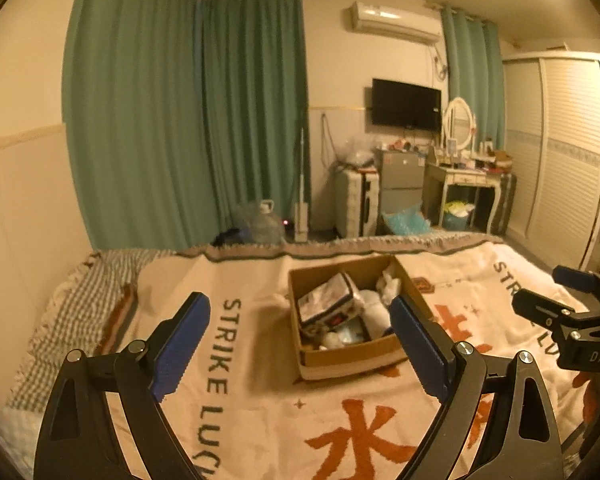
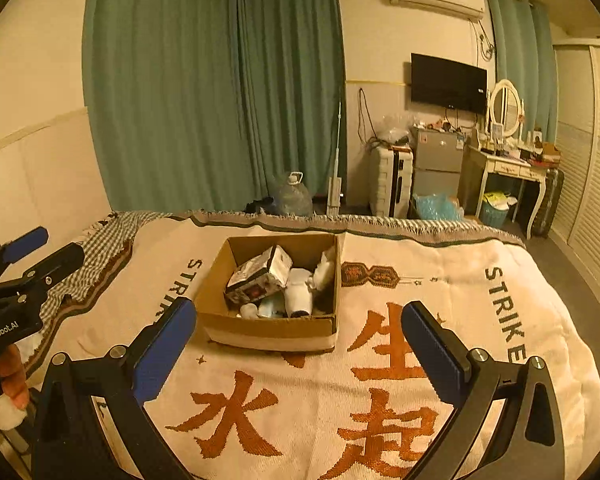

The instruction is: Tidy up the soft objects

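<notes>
A brown cardboard box [image 1: 416, 290] [image 2: 220, 264] sits on the bed blanket. It holds a grey printed pouch [image 1: 326, 306] [image 2: 260, 276], a white soft item [image 1: 374, 308] [image 2: 300, 292], a crumpled white piece [image 1: 390, 282] [image 2: 324, 270] and other small things I cannot make out. My left gripper [image 1: 300, 344] is open and empty, above the blanket just before the box; it also shows at the left edge of the right wrist view [image 2: 40, 252]. My right gripper [image 2: 298, 354] is open and empty, near the box's front; it also shows at the right edge of the left wrist view [image 1: 548, 292].
The cream blanket [image 2: 440, 280] with orange characters covers the bed; a checked sheet [image 1: 80, 300] shows at its left. Beyond the bed's foot stand a water jug [image 2: 292, 196], a suitcase [image 2: 392, 184], a small fridge [image 2: 436, 164] and a dressing table [image 2: 508, 168]. Green curtains hang behind.
</notes>
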`<action>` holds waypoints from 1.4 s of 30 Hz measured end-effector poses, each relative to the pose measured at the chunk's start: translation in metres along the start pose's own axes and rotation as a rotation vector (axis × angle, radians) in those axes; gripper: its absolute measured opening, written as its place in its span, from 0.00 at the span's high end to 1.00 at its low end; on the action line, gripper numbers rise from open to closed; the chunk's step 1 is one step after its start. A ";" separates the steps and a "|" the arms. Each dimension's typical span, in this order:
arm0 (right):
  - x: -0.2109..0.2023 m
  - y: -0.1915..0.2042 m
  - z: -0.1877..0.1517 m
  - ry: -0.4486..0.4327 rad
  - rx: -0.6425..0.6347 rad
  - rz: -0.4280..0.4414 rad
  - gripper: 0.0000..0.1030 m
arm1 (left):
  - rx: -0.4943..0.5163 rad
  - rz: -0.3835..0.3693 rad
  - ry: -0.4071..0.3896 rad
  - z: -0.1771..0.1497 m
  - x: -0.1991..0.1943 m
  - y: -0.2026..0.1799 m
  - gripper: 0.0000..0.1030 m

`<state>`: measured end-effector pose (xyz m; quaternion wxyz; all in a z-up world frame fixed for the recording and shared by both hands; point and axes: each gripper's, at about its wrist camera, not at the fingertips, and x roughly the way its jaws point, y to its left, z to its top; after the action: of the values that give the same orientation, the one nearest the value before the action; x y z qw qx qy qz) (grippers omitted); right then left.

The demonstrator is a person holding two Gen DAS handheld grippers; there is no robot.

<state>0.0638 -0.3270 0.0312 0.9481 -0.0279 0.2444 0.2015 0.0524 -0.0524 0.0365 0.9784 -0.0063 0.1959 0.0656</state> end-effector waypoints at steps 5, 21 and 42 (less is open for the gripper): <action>0.002 -0.002 0.001 0.002 0.006 0.003 0.00 | 0.014 0.005 0.008 -0.006 0.002 -0.002 0.10; 0.008 0.011 -0.001 0.017 -0.013 0.027 0.00 | -0.015 -0.006 0.035 -0.012 0.005 0.002 0.10; 0.012 0.016 -0.002 0.028 -0.013 0.028 0.00 | 0.002 -0.012 0.042 -0.017 0.006 0.001 0.10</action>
<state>0.0664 -0.3082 0.0241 0.9415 -0.0337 0.2566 0.2158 0.0517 -0.0514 0.0185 0.9745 -0.0079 0.2165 0.0593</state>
